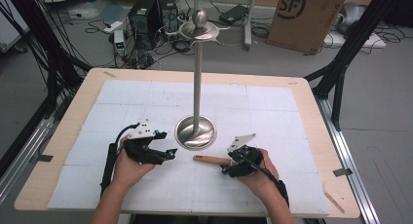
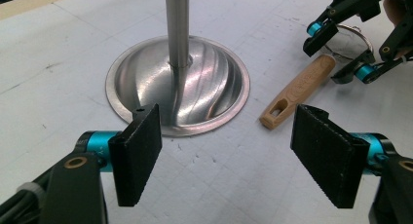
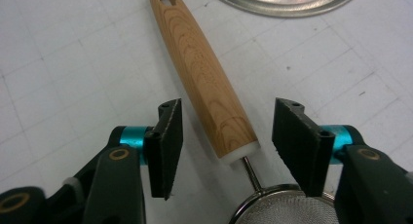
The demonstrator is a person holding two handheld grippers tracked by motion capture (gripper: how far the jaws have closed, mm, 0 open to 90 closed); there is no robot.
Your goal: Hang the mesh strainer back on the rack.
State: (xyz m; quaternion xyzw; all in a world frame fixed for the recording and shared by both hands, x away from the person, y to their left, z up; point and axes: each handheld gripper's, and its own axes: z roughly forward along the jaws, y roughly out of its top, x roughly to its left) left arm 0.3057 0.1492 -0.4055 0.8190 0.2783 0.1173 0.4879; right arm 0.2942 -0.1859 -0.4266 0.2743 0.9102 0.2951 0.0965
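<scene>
A small strainer with a wooden handle (image 1: 210, 159) lies flat on the white mat just in front of the steel stand's round base (image 1: 196, 132). Its handle (image 3: 204, 73) runs between my right gripper's (image 3: 224, 148) open jaws, which straddle its white end without touching. The wire mesh bowl (image 3: 287, 208) sits right under that gripper. My left gripper (image 2: 229, 153) is open and holds nothing, low over the mat, facing the stand base (image 2: 209, 95) and the handle's slotted tip (image 2: 280, 109). The right gripper (image 2: 350, 44) appears farther off there. In the high view the left gripper (image 1: 170, 153) sits left of the handle.
The stand's tall pole (image 1: 197, 73) rises to a hooked top disc with a ball knob (image 1: 199, 23). The white mat (image 1: 122, 102) covers a wooden table (image 1: 63, 131). Beyond it stand computer towers (image 1: 146, 19), cables and a cardboard box (image 1: 307, 14).
</scene>
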